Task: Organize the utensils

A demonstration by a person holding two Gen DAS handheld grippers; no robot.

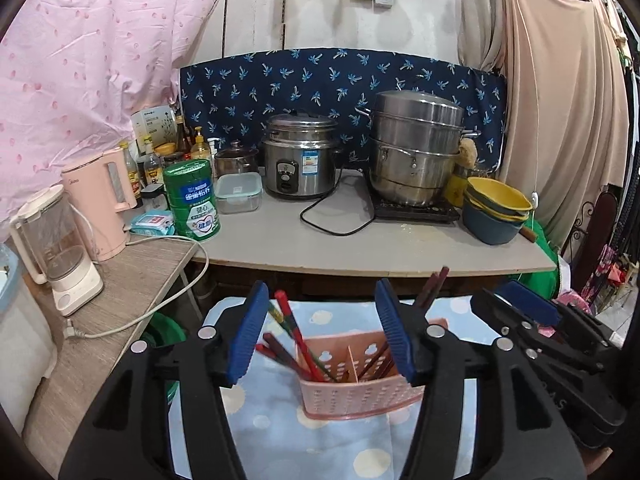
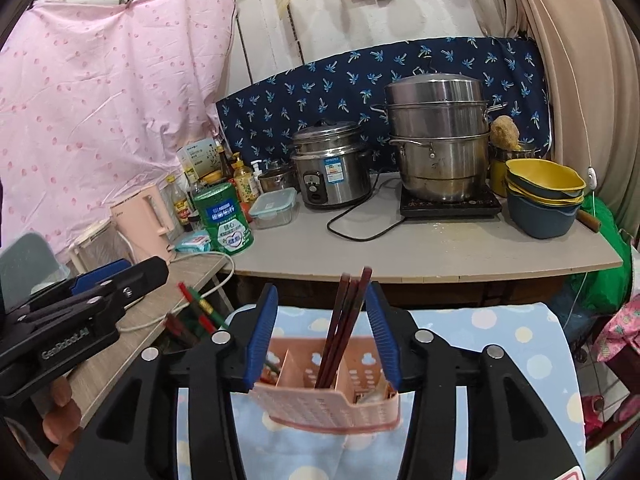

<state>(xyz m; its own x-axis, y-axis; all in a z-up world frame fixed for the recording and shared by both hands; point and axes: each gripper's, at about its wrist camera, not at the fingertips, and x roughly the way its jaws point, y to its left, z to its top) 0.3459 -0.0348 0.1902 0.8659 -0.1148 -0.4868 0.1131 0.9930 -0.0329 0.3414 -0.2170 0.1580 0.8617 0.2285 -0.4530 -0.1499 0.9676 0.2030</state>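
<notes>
White wall (image 1: 320,20), pink curtain (image 1: 80,60) (left), grey counter (image 1: 360,240).

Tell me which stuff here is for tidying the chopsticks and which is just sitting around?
For the job:
- pink holder
- dark chopsticks
- red and green chopsticks
- left gripper, open
- right gripper, open

Just sitting around:
- rice cooker
- steamer pot
- stacked bowls
- green tin
- pink kettle

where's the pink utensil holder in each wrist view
Left wrist view: the pink utensil holder sits bottom centre on the blue spotted cloth, between the left gripper's open jaws.
Right wrist view: bottom centre too, between the right gripper's open jaws.
Shared landmark: the green can on the counter.
</notes>
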